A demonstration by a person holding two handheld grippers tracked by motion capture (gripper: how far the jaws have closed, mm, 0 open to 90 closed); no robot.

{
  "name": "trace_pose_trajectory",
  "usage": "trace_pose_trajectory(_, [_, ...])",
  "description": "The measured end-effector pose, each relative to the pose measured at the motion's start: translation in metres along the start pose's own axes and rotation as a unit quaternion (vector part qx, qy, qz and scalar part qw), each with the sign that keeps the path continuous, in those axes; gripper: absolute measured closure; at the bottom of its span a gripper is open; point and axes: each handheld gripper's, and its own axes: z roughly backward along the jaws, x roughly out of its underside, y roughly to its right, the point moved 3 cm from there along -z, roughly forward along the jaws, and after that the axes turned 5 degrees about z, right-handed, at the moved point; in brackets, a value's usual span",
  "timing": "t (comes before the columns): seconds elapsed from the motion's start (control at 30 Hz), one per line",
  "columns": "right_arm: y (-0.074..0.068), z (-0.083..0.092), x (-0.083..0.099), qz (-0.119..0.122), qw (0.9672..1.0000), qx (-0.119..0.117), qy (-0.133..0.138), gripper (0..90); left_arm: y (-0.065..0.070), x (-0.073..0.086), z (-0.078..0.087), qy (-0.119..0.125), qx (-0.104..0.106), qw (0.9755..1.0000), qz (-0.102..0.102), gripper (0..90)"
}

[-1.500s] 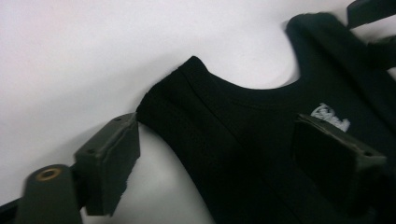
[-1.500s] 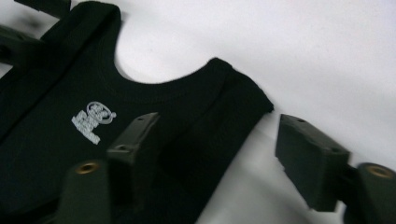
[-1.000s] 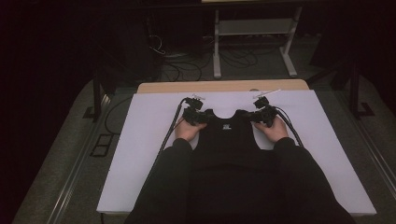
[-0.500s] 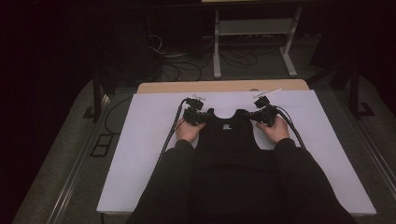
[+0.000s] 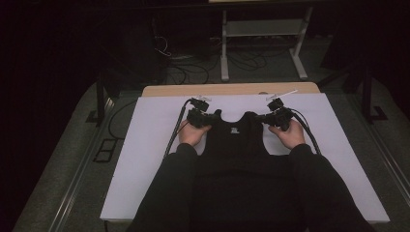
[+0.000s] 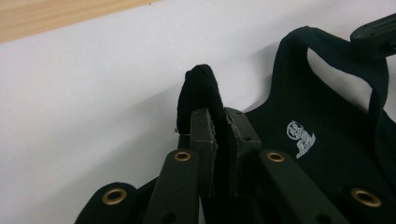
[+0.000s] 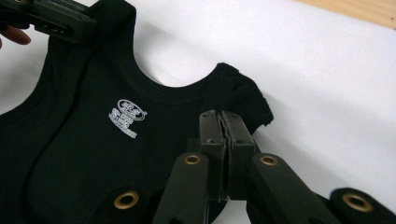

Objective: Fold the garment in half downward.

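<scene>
A black sleeveless top [image 5: 237, 140] with a small white logo [image 6: 301, 137] lies on the white table [image 5: 154, 159], neck toward the far edge. My left gripper [image 5: 209, 117] pinches its left shoulder strap [image 6: 198, 86]. Its jaws have just been closing, and the strap's fold stands up between the pads of the left gripper [image 6: 219, 114]. My right gripper [image 5: 267, 117] is shut on the other strap [image 7: 243, 100], with the cloth bunched at the tips of the right gripper [image 7: 220, 116]. The person's dark sleeves cover the top's lower part.
A strip of bare wood [image 5: 227, 89] shows past the white cover's far edge. Beyond the table stand a light metal frame [image 5: 261, 43] and floor cables [image 5: 193, 67]. Dark stands flank the table at left [image 5: 101, 96] and right [image 5: 367, 92].
Both grippers have risen a little, lifting the two shoulder straps off the table. The hands stay at the same spots on the top.
</scene>
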Motion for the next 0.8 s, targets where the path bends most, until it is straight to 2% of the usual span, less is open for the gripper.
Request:
trace_pose_trajectory(0.2, [-0.004,0.013,0.001,0.001,0.9998,-0.006,0.018,86.7,0.006,-0.003,0.012,-0.003,0.002,0.9998,-0.019,81.1])
trace_pose_trajectory(0.4, [-0.009,0.031,0.002,0.007,0.9992,-0.013,0.037,86.7,0.009,0.000,0.024,0.004,0.007,0.9997,-0.021,81.2])
trace_pose_trajectory(0.47, [-0.011,0.036,0.003,0.011,0.9991,-0.011,0.039,86.8,0.010,0.001,0.028,0.008,0.007,0.9998,-0.016,81.3])
trace_pose_trajectory(0.57, [-0.015,0.043,0.004,0.016,0.9988,-0.013,0.045,86.8,0.010,0.001,0.036,0.009,0.007,0.9997,-0.021,81.4])
trace_pose_trajectory(0.8, [-0.029,0.053,0.010,0.028,0.9976,-0.024,0.059,86.9,0.019,0.004,0.051,0.013,0.017,0.9994,-0.026,81.5])
